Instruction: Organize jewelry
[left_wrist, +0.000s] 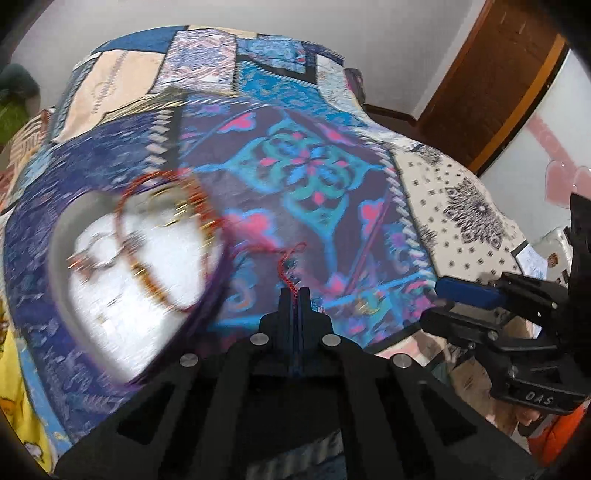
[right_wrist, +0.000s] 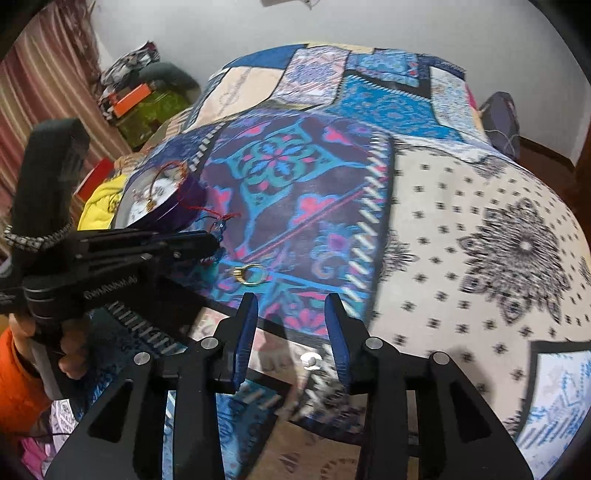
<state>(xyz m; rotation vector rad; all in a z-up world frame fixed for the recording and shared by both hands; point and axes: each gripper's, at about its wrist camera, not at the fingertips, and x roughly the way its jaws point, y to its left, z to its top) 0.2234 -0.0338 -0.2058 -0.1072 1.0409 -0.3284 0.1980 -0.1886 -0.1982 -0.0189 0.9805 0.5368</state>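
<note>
My left gripper (left_wrist: 294, 293) is shut on a red cord bracelet (left_wrist: 288, 267), held above the patterned bedspread; it shows from the side in the right wrist view (right_wrist: 212, 242). A purple round jewelry box (left_wrist: 140, 273) with a white lining sits to its left, holding a red beaded necklace (left_wrist: 162, 236) and other blurred pieces; the box also shows in the right wrist view (right_wrist: 166, 201). A gold ring (right_wrist: 251, 275) lies on the bedspread ahead of my right gripper (right_wrist: 291, 310), which is open and empty.
The patchwork bedspread (right_wrist: 461, 206) covers the bed. A yellow cloth (right_wrist: 99, 206) and red box lie left of the jewelry box. Clutter with an orange box (right_wrist: 129, 103) sits by a striped curtain. A wooden door (left_wrist: 491, 81) stands at right.
</note>
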